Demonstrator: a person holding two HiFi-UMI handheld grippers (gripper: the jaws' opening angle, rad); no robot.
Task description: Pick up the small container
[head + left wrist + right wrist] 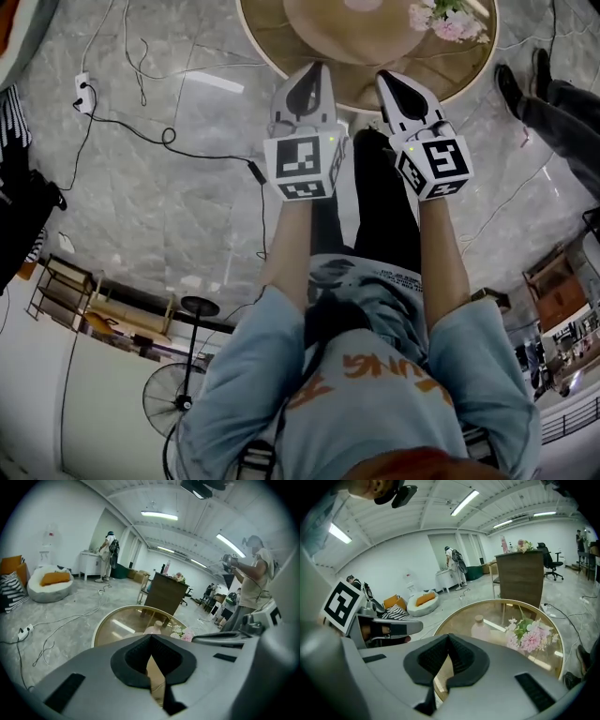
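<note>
Though frame-cropped — small container, table.

Two tools, one table, one small container, one bouquet

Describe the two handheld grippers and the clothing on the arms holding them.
Both the left gripper and right gripper have smooth light grey shells tapering to a point, with black textured pads inside. Each carries a white cube printed with black square markers. The person wears a light blue short-sleeved shirt with orange lettering.
</note>
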